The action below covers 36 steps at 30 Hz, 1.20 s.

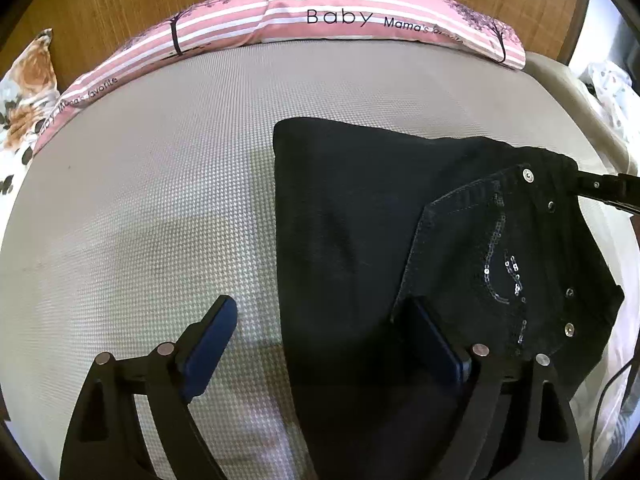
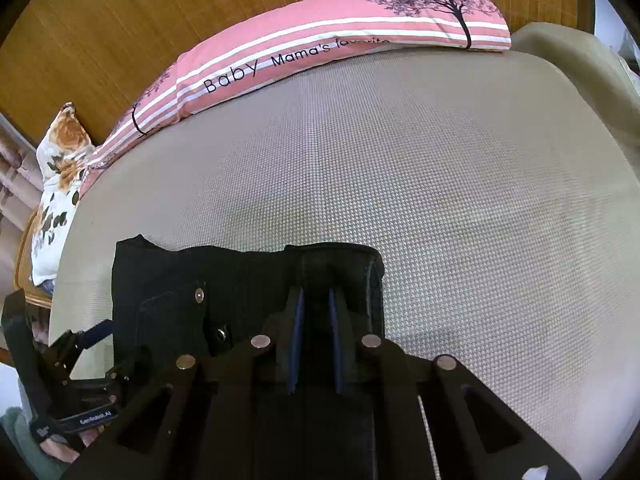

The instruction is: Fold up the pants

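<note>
We saw the black denim pants [image 1: 360, 240], partly folded with a sequin-trimmed pocket and silver rivets uppermost, lying on the grey woven mattress cover of the bed [image 1: 160, 200], toward its near right part in the left wrist view. In the right wrist view the same pants [image 2: 168, 292] lay at the near left of the bed [image 2: 480, 220], and the waistband end rose up between the pads of the right tongs [image 2: 316, 300]. Those right tongs were nearly closed, their blue pads pinching a fold of the dark denim. The left tongs [image 1: 324, 312] stood wide apart, one blue pad over the bare mattress cover and the other over the dark cloth, gripping nothing. Along the far edge of the bed lay a long pink pillow with white stripes, tree prints and the word "Baby" [image 1: 340, 16], and beside its left end a floral cushion in white and orange [image 1: 28, 92]. Behind them stood a brown wooden headboard [image 1: 120, 0].
</note>
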Each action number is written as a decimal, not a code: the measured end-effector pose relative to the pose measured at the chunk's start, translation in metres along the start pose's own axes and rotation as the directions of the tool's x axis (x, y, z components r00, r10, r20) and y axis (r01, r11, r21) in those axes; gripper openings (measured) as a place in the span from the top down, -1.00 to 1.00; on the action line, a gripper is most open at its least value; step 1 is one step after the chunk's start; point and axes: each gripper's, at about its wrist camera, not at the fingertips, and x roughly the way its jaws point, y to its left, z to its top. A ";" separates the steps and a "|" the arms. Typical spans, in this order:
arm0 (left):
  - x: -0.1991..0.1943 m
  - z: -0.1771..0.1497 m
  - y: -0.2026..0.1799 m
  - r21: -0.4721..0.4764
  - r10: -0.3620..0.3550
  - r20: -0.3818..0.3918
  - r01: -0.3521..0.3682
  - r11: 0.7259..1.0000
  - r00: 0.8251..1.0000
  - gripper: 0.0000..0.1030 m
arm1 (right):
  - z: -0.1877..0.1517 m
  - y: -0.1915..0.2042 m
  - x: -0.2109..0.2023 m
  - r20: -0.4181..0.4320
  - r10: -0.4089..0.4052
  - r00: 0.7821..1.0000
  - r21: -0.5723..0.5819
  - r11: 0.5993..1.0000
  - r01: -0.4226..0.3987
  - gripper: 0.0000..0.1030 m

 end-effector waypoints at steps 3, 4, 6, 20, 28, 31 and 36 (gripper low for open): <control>-0.004 0.000 -0.002 0.002 0.009 0.001 -0.009 1.000 1.000 -0.71 | -0.002 0.000 -0.003 -0.004 0.007 1.000 0.012 1.000 -0.007 0.81; -0.005 -0.001 -0.003 0.004 0.009 -0.001 -0.009 1.000 1.000 -0.71 | -0.003 0.000 -0.004 -0.006 0.008 1.000 0.014 1.000 -0.008 0.78; -0.006 -0.003 -0.005 0.007 0.009 -0.003 -0.009 1.000 1.000 -0.71 | -0.007 0.000 -0.006 -0.012 0.015 1.000 0.015 1.000 -0.014 0.75; -0.026 -0.039 -0.022 0.039 -0.010 0.000 0.010 0.999 1.000 -0.71 | -0.065 0.008 -0.031 -0.073 0.005 0.997 -0.025 1.000 -0.007 0.68; -0.033 -0.061 -0.028 0.064 -0.054 -0.018 0.055 0.996 0.998 -0.71 | -0.090 0.013 -0.046 -0.088 0.003 0.996 -0.069 0.998 -0.009 0.58; -0.025 -0.065 -0.025 0.049 -0.077 -0.037 0.078 0.996 0.996 -0.71 | -0.097 0.012 -0.041 -0.097 -0.004 0.995 -0.082 0.997 -0.004 0.58; -0.026 -0.060 -0.014 0.009 -0.129 -0.043 0.130 0.992 0.991 -0.71 | -0.095 0.006 -0.037 -0.106 0.020 0.994 -0.072 0.997 -0.028 0.57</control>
